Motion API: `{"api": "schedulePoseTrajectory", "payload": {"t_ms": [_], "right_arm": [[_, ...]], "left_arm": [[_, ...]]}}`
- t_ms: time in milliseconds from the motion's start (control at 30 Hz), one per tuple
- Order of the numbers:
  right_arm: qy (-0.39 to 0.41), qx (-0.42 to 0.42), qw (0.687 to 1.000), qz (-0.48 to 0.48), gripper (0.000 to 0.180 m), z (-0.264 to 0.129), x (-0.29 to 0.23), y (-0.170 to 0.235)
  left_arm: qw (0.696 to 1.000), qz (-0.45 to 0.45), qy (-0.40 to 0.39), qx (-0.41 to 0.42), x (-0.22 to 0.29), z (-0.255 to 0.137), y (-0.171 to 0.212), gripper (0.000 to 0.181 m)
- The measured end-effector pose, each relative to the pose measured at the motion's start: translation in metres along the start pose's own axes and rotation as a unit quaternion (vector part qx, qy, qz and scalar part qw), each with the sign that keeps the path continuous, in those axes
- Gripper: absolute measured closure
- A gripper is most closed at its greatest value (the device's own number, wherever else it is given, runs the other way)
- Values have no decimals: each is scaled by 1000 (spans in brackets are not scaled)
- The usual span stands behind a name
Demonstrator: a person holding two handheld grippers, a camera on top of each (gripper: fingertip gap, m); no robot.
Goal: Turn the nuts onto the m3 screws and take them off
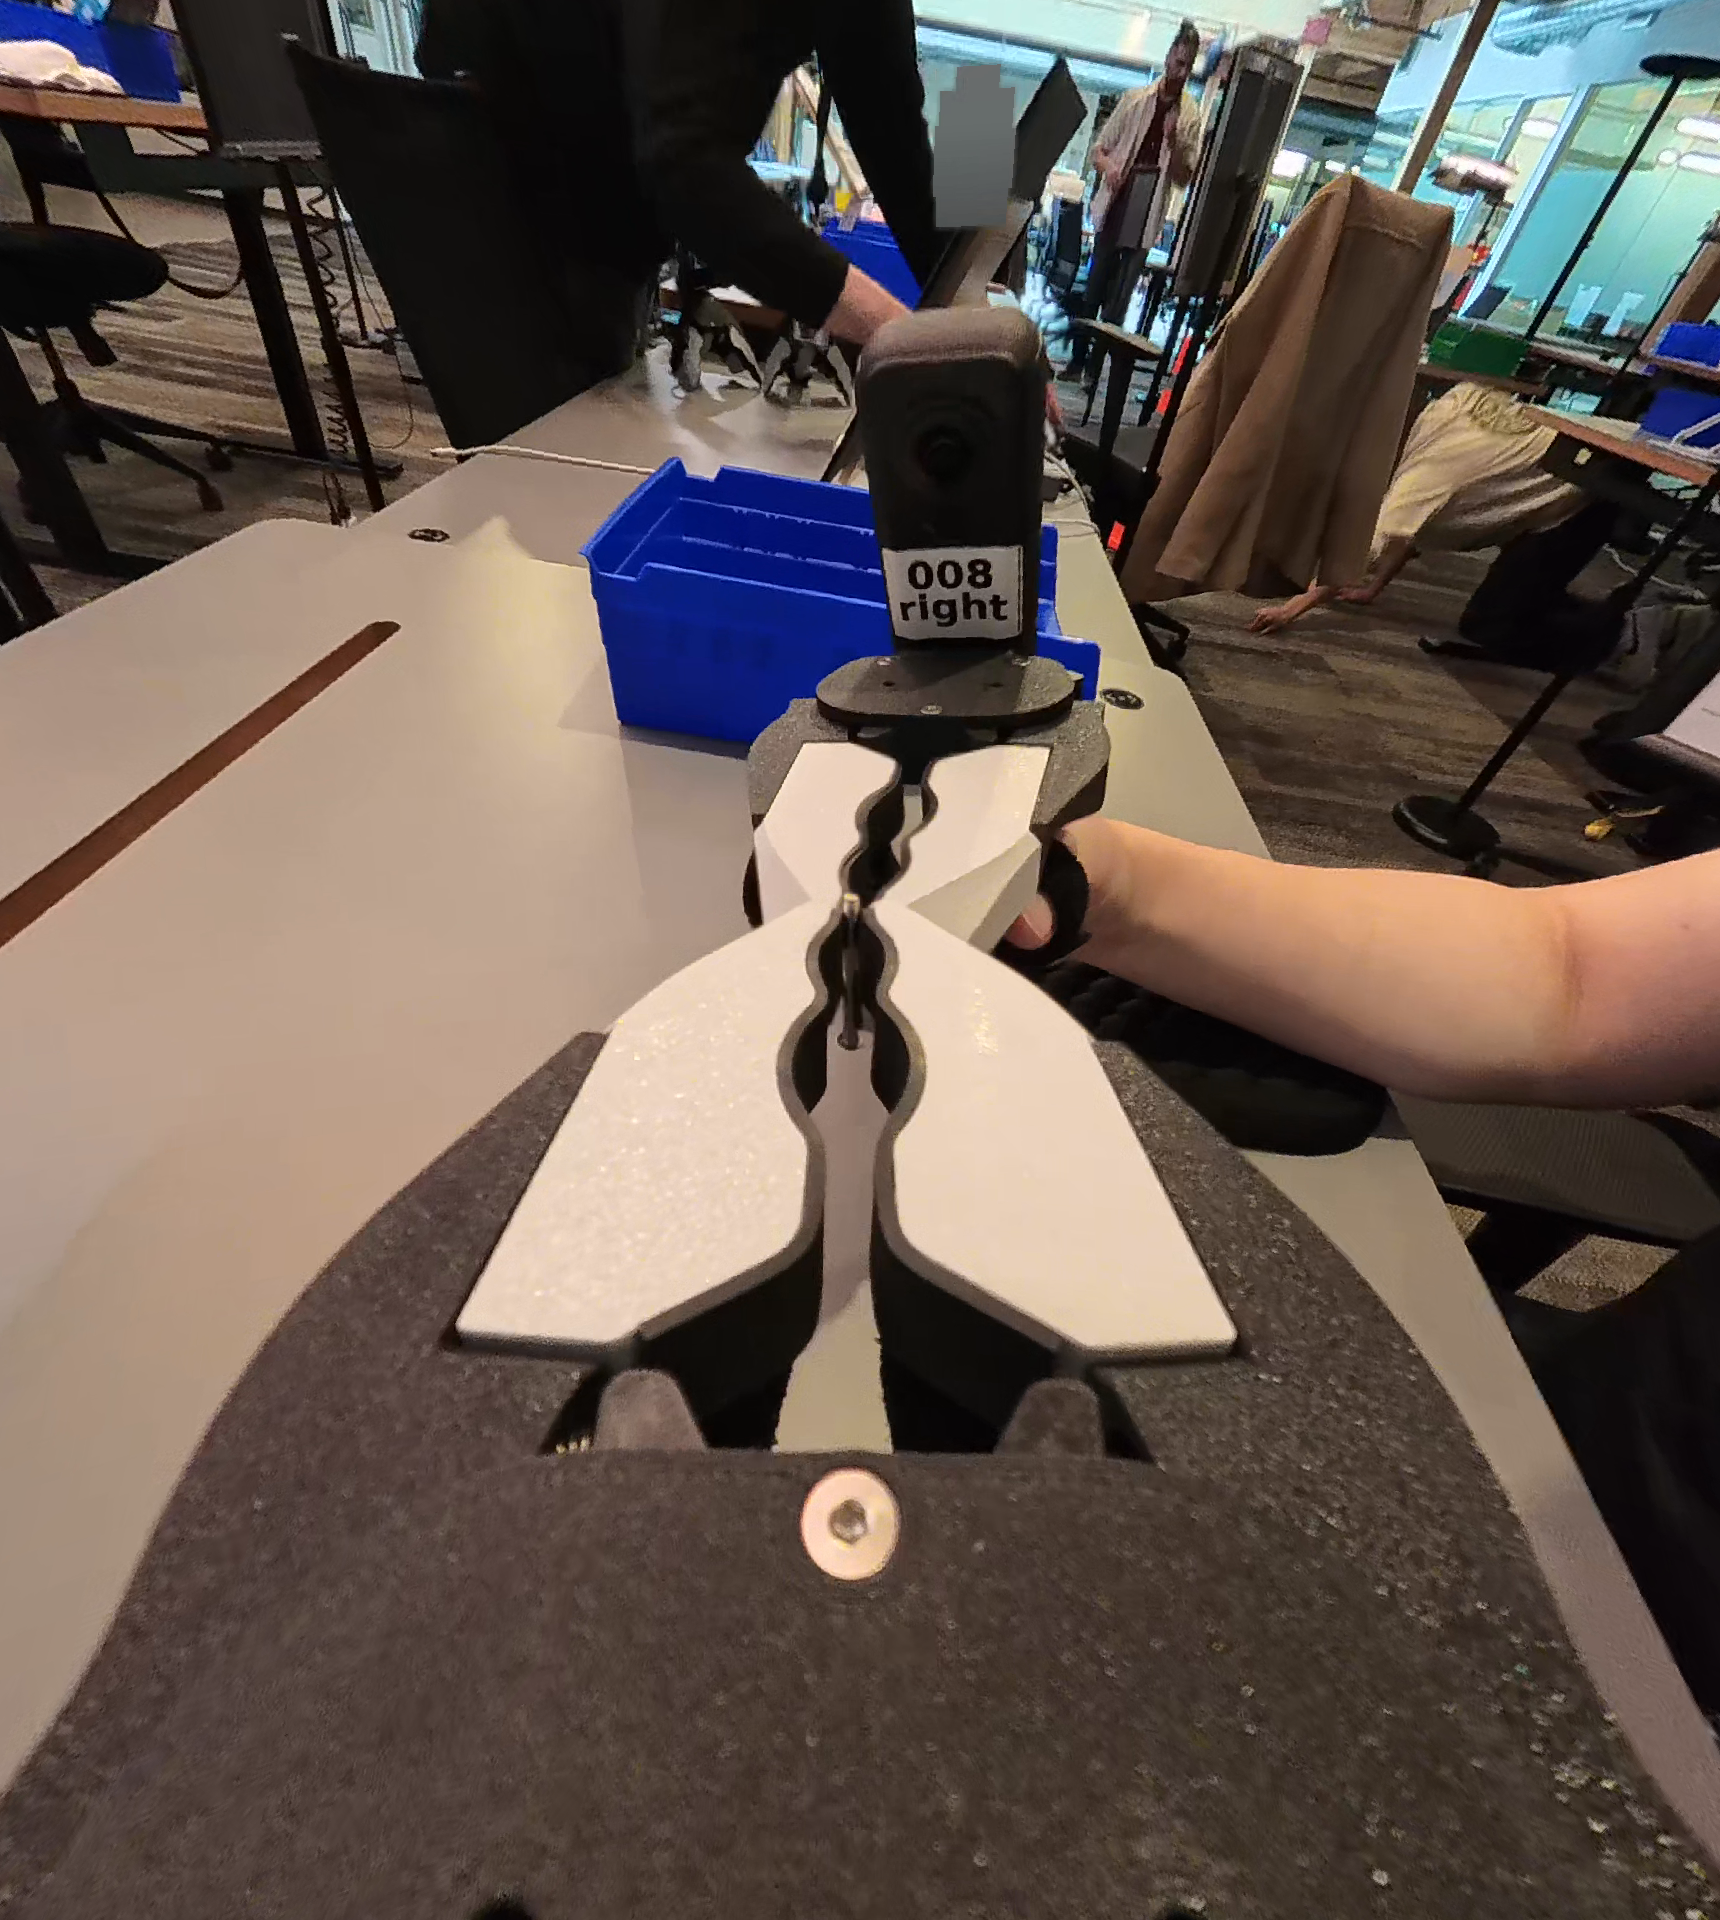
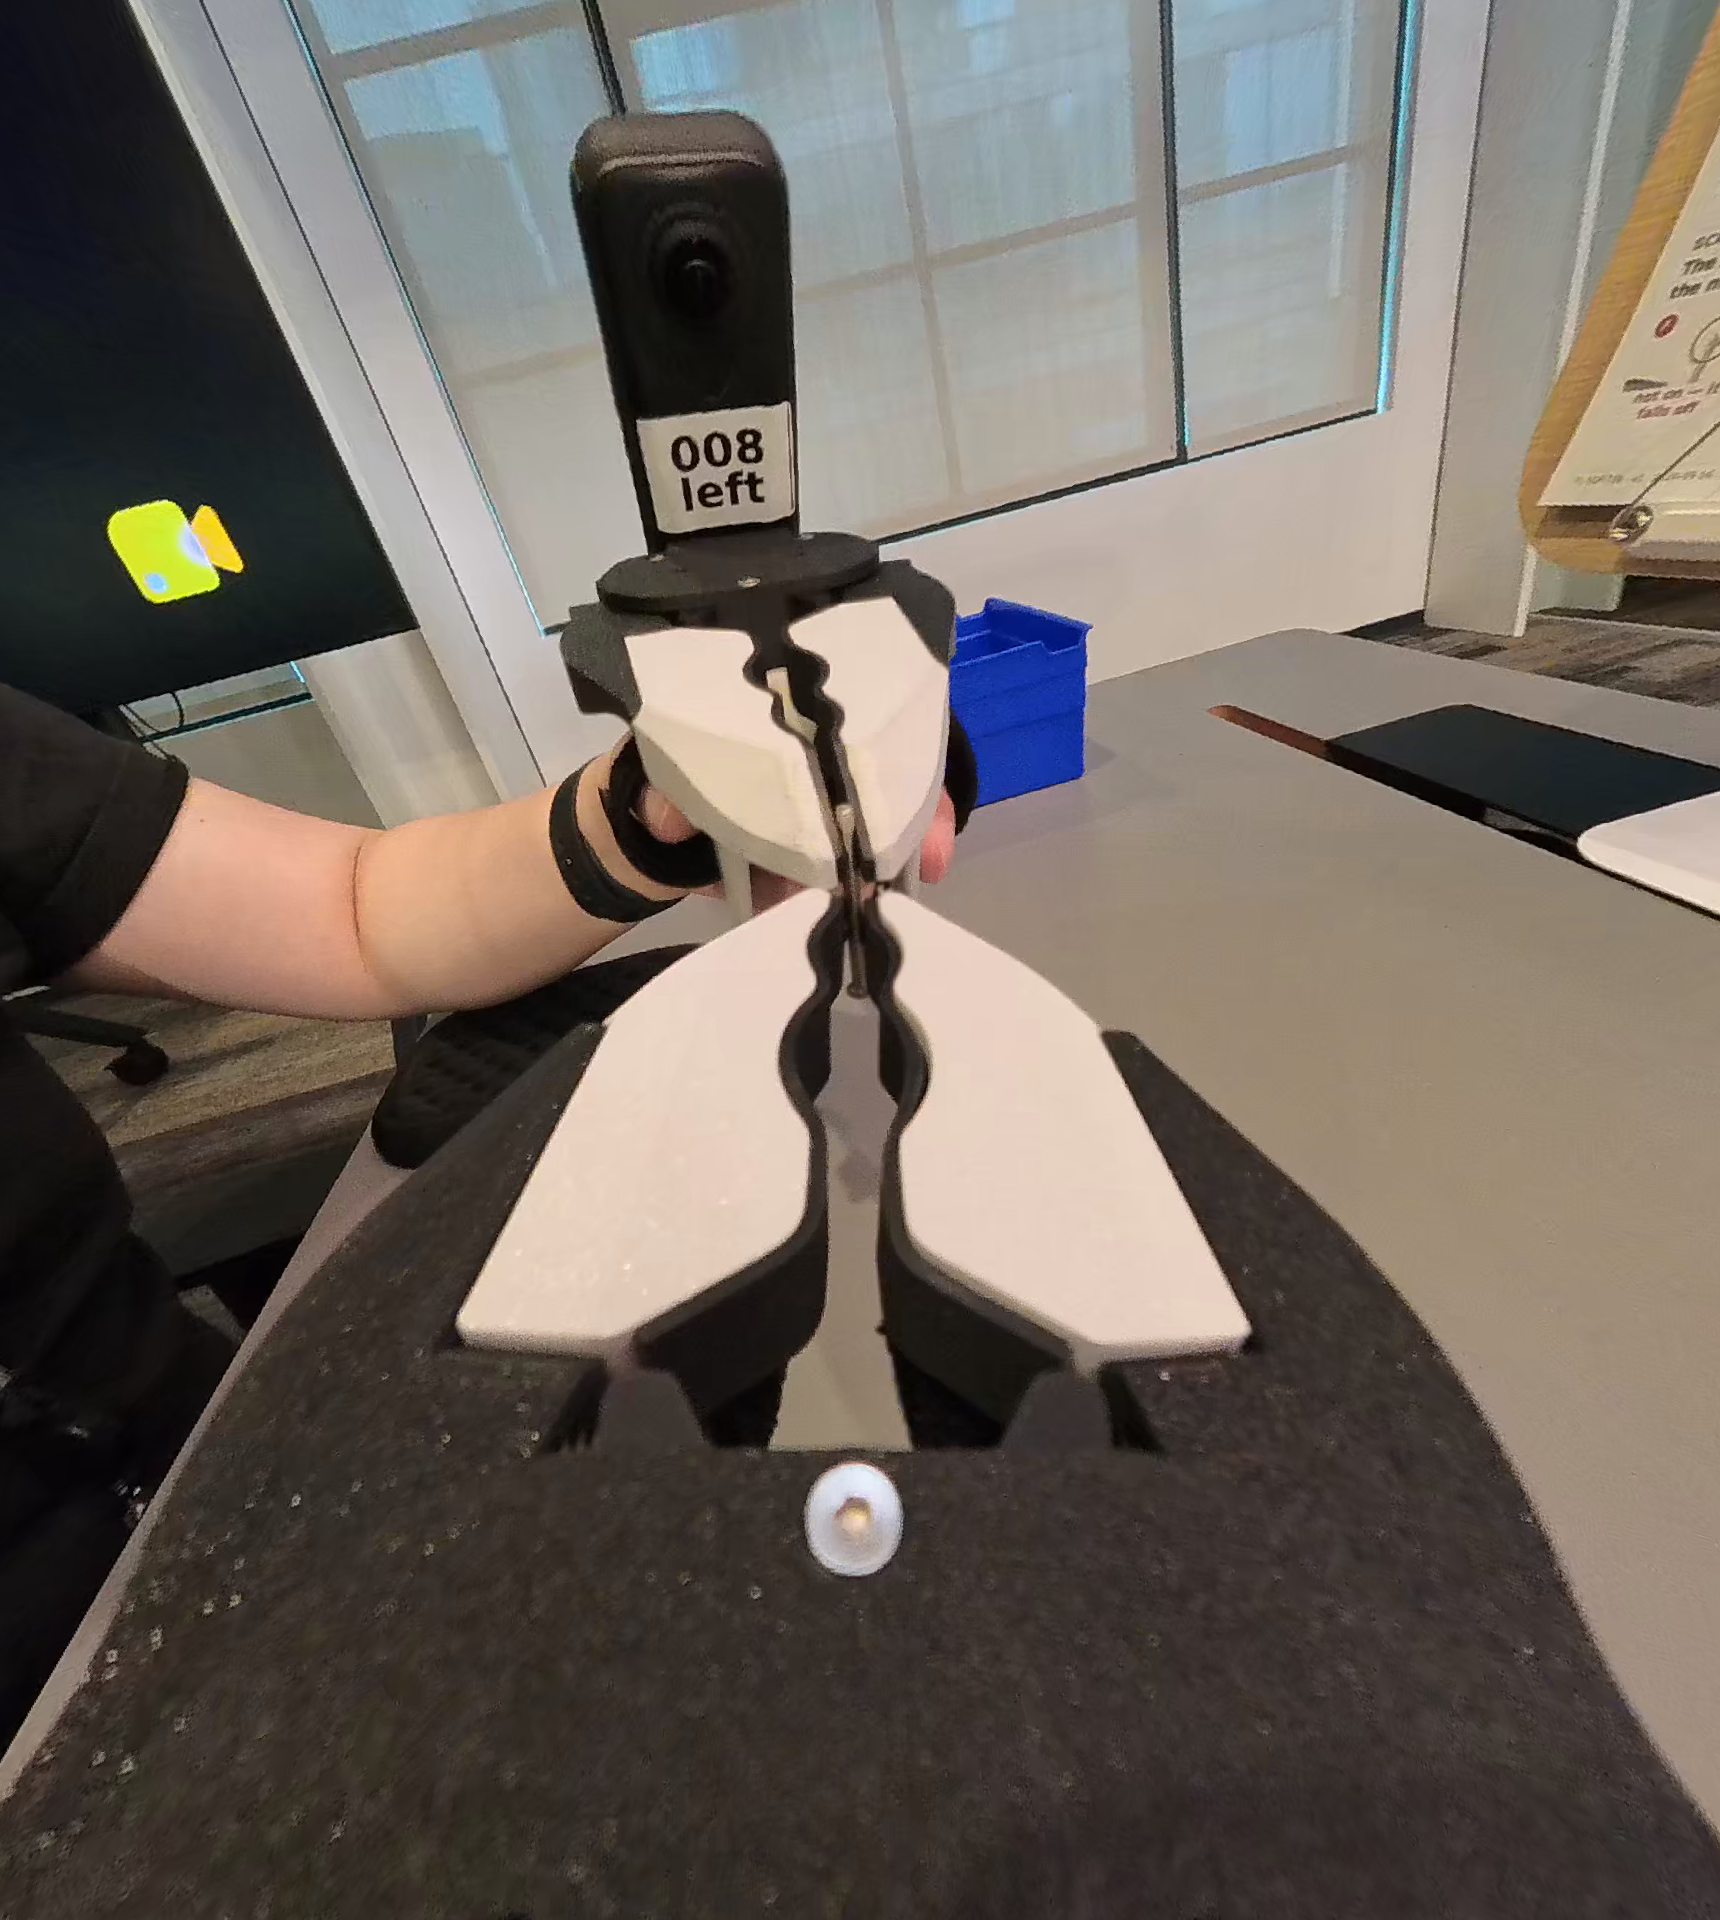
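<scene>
My two grippers meet tip to tip above the grey table (image 1: pixel 316 935). In the left wrist view my left gripper (image 1: pixel 851 923) is shut on a thin metal screw (image 1: pixel 848 982) that lies along the gap between its white fingers (image 1: pixel 690 1143). The right gripper (image 1: pixel 868 883) faces it, also shut. A small shiny piece, apparently the nut (image 1: pixel 851 908), sits where the tips meet. In the right wrist view the screw (image 2: pixel 851 961) runs between my right gripper (image 2: pixel 848 912) and the left gripper (image 2: pixel 851 878). The thread is mostly hidden by the fingers.
A blue bin (image 1: pixel 731 613) stands on the table behind the right gripper; it also shows in the right wrist view (image 2: pixel 1022 707). A black pad (image 2: pixel 1531 769), a white sheet (image 2: pixel 1718 862), an instruction board (image 2: pixel 1718 312) and a monitor (image 2: pixel 108 364) are nearby. A person (image 1: pixel 627 156) stands behind the table. Less than 4 cm separates the two grippers' tips.
</scene>
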State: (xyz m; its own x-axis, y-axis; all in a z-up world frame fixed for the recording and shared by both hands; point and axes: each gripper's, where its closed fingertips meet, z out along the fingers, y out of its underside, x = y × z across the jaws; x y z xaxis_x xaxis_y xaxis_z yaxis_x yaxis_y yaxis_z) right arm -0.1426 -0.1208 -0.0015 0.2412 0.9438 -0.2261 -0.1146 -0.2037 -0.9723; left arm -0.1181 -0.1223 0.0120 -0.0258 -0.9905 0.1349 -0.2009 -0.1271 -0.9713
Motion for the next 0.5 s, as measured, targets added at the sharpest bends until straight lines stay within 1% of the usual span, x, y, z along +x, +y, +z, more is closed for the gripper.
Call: {"api": "schedulePoseTrajectory", "payload": {"t_ms": [133,167,200,233,367,500], "right_arm": [[-7,-2,1000,9,178,-1,-1,0],[-9,1,1000,14,177,-1,-1,-1],[-8,6,1000,17,178,-2,0,-2],[-6,14,1000,22,178,-4,2,-4],[-10,55,997,51,178,-11,5,-16],[-23,88,994,68,178,-15,4,-25]], "left_arm": [[1000,6,-3,6,-1,0,-1,178],[1000,7,-6,17,-1,0,-3,176],[1000,7,-11,28,-2,-2,-6,165],[999,6,-13,36,-3,-5,-9,162],[999,4,-23,36,-6,-12,-6,162],[1000,-13,-11,17,-1,-2,7,162]]}}
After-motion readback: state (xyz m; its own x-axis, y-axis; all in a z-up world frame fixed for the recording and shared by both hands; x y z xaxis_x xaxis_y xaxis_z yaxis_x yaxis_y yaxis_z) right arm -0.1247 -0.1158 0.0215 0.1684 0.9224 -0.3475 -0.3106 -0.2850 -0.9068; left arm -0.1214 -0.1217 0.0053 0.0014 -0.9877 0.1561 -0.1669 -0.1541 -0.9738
